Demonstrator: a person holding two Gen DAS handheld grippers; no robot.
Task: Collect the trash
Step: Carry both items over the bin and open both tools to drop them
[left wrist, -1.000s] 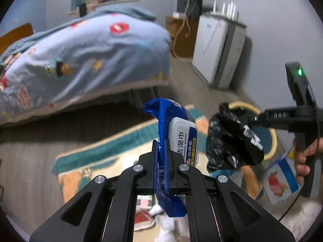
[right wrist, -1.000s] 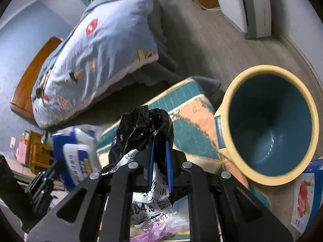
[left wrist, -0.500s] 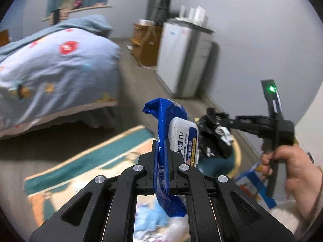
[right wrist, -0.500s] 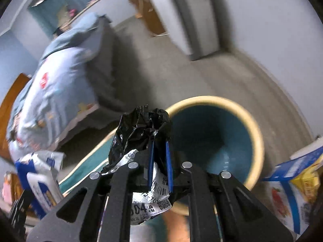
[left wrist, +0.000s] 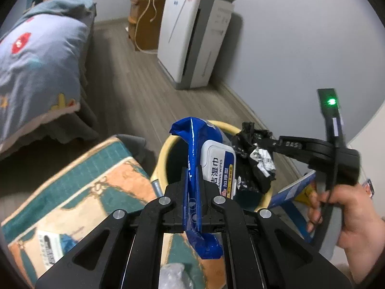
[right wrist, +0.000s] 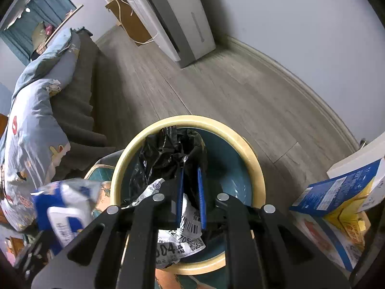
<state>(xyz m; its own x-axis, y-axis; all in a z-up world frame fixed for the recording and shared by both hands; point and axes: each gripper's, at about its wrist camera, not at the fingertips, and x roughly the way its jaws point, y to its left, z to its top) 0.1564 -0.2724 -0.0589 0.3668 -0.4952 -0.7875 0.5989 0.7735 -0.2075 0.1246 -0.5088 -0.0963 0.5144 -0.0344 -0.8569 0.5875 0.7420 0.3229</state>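
Right hand-held gripper (right wrist: 190, 192) clamped on a crumpled black plastic bag (right wrist: 166, 154) with a white printed label hanging from it; the bag hangs directly over the mouth of the yellow-rimmed bin (right wrist: 252, 154), which looks empty inside. Left hand-held gripper (left wrist: 192, 192) pinched tight on the edge of a blue wet-wipes pack (left wrist: 209, 159), held just beside the bin's near rim, above the patterned rug (left wrist: 96, 173).

Risks, as I judge them:
- Bag is light and springy; let go from here it could catch the rim or drift onto the floor.
- Film may cling to the blue pads and not drop at all.
- Wipes pack is held by a thin flap only; it could slip and land on the rug short of the bin.
- Two grippers close together over one opening; they could knock each other.
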